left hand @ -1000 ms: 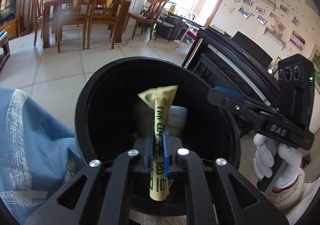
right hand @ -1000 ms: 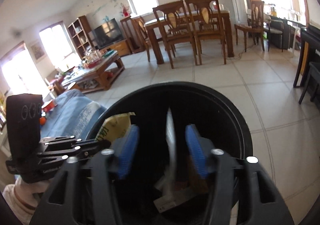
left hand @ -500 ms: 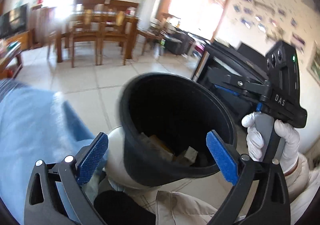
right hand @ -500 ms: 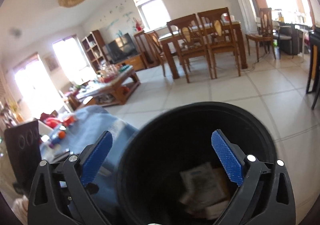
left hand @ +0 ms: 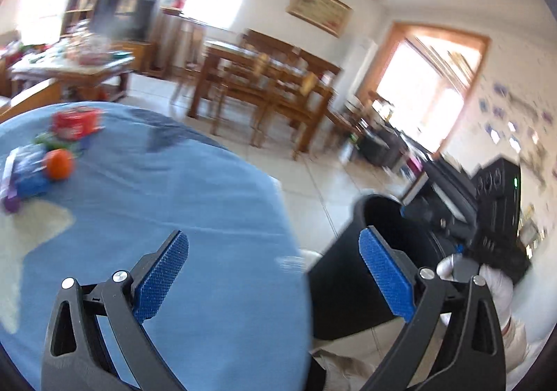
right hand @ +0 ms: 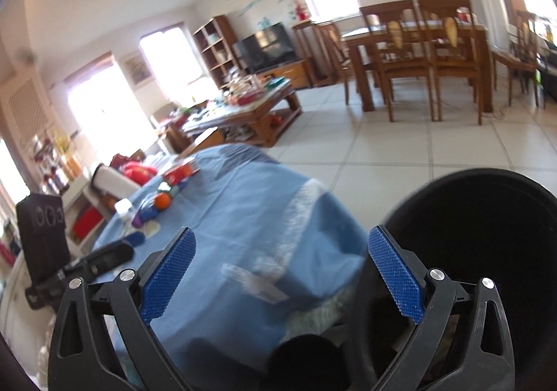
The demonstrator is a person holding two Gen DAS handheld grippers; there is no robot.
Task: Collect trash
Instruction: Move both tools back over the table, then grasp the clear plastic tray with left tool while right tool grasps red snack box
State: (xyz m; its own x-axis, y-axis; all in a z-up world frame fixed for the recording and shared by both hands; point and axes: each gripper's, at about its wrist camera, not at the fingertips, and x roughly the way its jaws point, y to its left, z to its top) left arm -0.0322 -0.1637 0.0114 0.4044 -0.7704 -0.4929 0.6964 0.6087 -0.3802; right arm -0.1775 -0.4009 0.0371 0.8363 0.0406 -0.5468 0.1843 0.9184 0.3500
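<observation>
The black trash bin (left hand: 351, 276) stands on the floor right of the blue-clothed table (left hand: 181, 203); it also shows in the right wrist view (right hand: 487, 224). My left gripper (left hand: 275, 272) is open and empty, over the table's right edge. My right gripper (right hand: 283, 272) is open and empty, between table and bin; it also shows in the left wrist view (left hand: 480, 217) behind the bin. On the far part of the table lie an orange (left hand: 60, 164), a red tin (left hand: 76, 121) and blue and purple wrappers (left hand: 24, 175). A blurred wrapper (right hand: 257, 281) lies near the table edge.
Tiled floor (right hand: 400, 147) beyond the table. A wooden dining table with chairs (right hand: 417, 53) stands at the back, a cluttered coffee table (right hand: 243, 105) to its left. A black piano (left hand: 452, 189) is behind the bin.
Both grippers opened over the bin; the yellow packet and the white wrapper dropped in. Both views have since swung left toward the table.
</observation>
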